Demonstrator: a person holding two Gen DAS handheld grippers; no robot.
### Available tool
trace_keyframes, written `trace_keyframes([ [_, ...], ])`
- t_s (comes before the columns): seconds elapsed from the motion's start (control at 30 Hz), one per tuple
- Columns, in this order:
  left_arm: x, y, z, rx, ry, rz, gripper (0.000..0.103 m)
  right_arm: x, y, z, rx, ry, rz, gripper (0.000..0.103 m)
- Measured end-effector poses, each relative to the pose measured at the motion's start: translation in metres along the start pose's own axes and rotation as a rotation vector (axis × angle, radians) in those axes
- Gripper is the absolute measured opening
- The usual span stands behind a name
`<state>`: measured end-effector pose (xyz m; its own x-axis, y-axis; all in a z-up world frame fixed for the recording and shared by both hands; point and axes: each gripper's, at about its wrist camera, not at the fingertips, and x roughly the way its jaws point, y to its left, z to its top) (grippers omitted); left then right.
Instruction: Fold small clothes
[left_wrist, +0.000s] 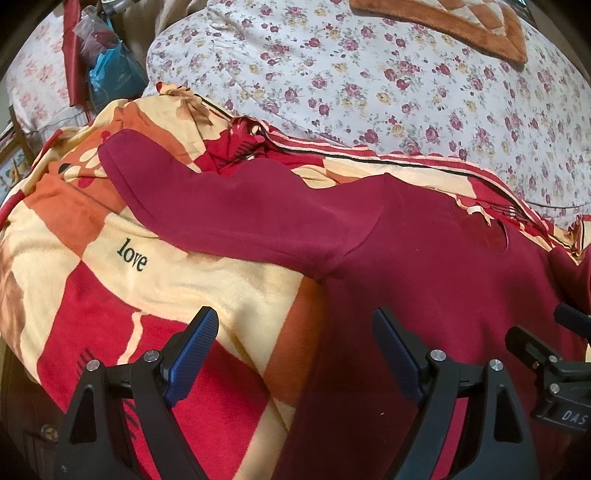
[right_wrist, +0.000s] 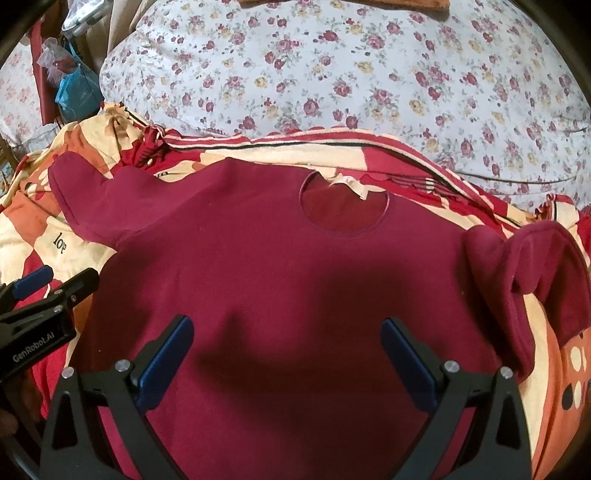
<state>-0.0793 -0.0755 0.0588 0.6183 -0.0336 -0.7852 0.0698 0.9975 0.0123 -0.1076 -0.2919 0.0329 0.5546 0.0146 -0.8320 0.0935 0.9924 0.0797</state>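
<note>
Above the near part of the blanket, both grippers hang with fingers spread wide and nothing between them. Left gripper (left_wrist: 295, 336): its blue-padded fingers (left_wrist: 192, 354) straddle the left side edge of the maroon sweatshirt (left_wrist: 424, 266), one finger over bare blanket, the other over maroon cloth; whether either touches the fabric cannot be told. Right gripper (right_wrist: 288, 347) is over the lower middle of the sweatshirt's body, its fingers (right_wrist: 406, 365) equally wide apart, a dark shadow lying on the cloth between them. In the right wrist view the left gripper shows at the left border, beside the sweatshirt's left side; in the left wrist view a black part of the right gripper shows at the right border. Sweatshirt lies spread flat and face up on the patterned blanket (left_wrist: 229, 280), round neck opening (right_wrist: 343, 206) toward the blanket's far edge with a pale label inside the collar. Left sleeve (left_wrist: 207, 199) is stretched out toward the blanket's far left corner, cuff resting on an orange patch. Right sleeve (right_wrist: 528, 280) is bent and doubled on itself near the blanket's right edge. Blanket is fleecy, checked in red, cream and orange, with the word "love" (left_wrist: 132, 255) printed just below the left sleeve. Beyond the blanket's far edge lies a white floral quilt (right_wrist: 332, 74); an orange-brown mat (left_wrist: 454, 26) rests on it farther back. A blue bag (left_wrist: 110, 74) hangs at far left.
</note>
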Motion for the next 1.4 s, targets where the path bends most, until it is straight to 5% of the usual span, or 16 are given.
trace_keyframes([
  [0.7,0.008,0.035,0.024,-0.045,-0.010,0.040,0.068,0.007,0.017,0.003,-0.052,0.013,0.012,0.102],
  [0.83,0.019,0.061,0.044,-0.060,-0.030,0.138,0.066,0.009,0.016,0.003,-0.049,0.023,0.020,0.103],
  [0.97,0.041,0.096,0.072,-0.095,-0.019,0.231,0.051,0.011,0.015,0.003,-0.047,0.035,0.026,0.103],
  [1.17,0.080,0.149,0.112,-0.159,0.004,0.392,0.050,0.014,0.017,0.001,-0.058,0.056,0.032,0.103],
  [1.4,0.135,0.181,0.131,-0.214,0.103,0.452,0.042,0.022,0.017,0.000,-0.059,0.089,0.030,0.103],
])
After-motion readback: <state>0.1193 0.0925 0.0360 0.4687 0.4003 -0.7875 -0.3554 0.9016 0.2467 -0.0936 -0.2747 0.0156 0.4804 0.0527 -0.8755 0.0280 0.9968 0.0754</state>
